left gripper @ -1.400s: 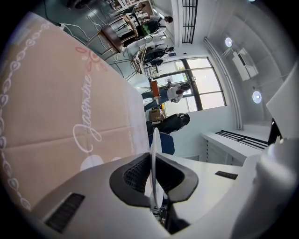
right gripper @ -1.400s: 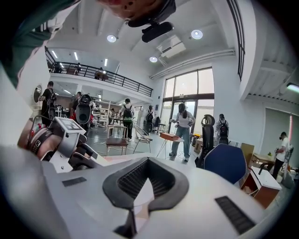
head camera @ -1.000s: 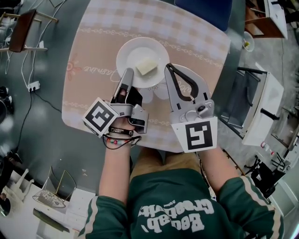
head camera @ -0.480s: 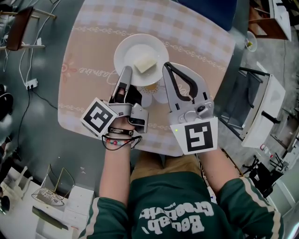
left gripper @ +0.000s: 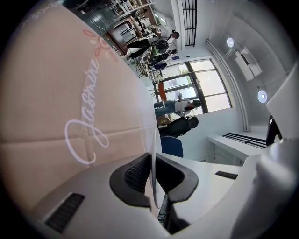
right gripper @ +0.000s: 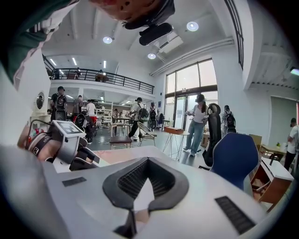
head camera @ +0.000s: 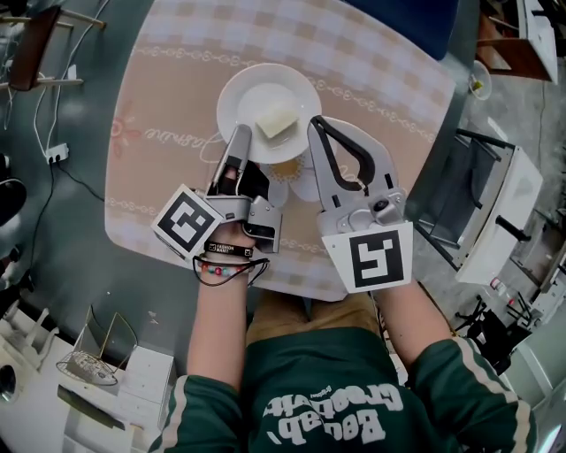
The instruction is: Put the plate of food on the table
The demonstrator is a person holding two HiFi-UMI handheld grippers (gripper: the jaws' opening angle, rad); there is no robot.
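Observation:
A white plate [head camera: 252,93] carrying a pale yellow block of food [head camera: 275,120] is over the pink checked tablecloth of the table [head camera: 159,97]. My left gripper [head camera: 240,134] is shut on the plate's near rim. In the left gripper view that thin rim [left gripper: 153,140] stands edge-on between the black pads [left gripper: 135,175]. My right gripper [head camera: 315,125] hovers just right of the plate with its tips together and nothing held; its pads [right gripper: 128,179] meet at the tip. Whether the plate rests on the cloth I cannot tell.
Small whitish round things [head camera: 297,181] lie on the cloth, half hidden under the grippers. A blue chair [head camera: 411,22] stands at the table's far side, a wooden chair [head camera: 31,49] at far left, a white cabinet [head camera: 495,212] at right, a wire rack [head camera: 102,349] near left.
The whole view has shifted slightly, with the table and plate a little higher in the frame. Both grippers keep the same hold and the same place relative to the plate.

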